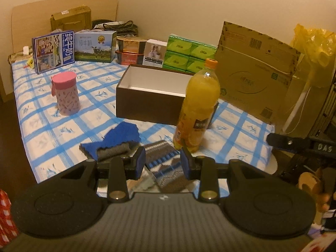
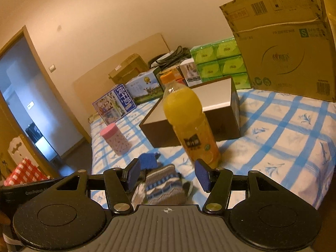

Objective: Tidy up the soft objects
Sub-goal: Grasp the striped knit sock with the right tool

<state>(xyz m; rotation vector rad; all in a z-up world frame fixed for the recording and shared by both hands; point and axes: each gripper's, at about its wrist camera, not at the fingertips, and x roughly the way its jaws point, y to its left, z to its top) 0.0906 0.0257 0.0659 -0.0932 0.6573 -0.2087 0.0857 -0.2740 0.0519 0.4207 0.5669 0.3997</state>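
Left gripper [image 1: 162,159]: jaws apart, gripping nothing, above striped sock [image 1: 166,163]. Right gripper [image 2: 168,173]: jaws apart and empty, above the same sock. Striped sock on checked bedsheet [image 1: 42,130], near side of juice bottle [image 1: 197,105]; blue sock [image 1: 117,140] left of bottle; open brown box [image 1: 147,103] just behind bottle.

Bed [image 1: 37,113], blue-checked sheet: 2 socks [image 1: 163,163], open brown box [image 1: 147,100], juice bottle [image 1: 199,105], pink canister [image 1: 66,93].
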